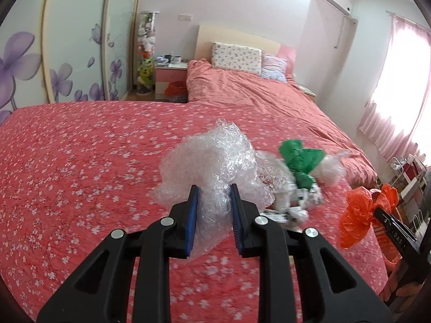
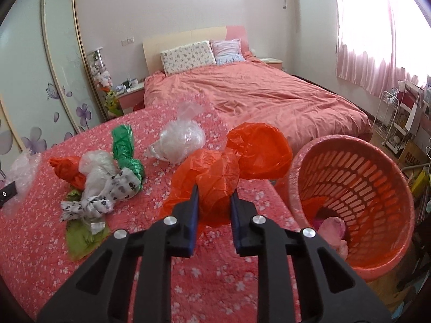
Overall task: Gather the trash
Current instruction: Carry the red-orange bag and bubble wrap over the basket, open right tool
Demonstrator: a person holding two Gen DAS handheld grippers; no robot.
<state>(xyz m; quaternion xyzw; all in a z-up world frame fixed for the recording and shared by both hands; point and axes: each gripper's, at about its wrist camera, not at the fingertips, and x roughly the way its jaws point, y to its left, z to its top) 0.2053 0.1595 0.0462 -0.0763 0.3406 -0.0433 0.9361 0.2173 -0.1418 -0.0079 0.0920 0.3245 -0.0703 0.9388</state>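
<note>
Left gripper clamps crumpled bubble wrap above the floral bedspread. Right gripper clamps an orange plastic bag beside the orange laundry basket.

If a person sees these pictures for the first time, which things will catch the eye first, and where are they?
First, the orange plastic bag clamped in the right hand-held gripper, just left of the orange basket beside the bed. Next, the crumpled bubble wrap held in the left hand-held gripper above the flowered bedspread, with more trash bags, one green bag, lying between.
</note>
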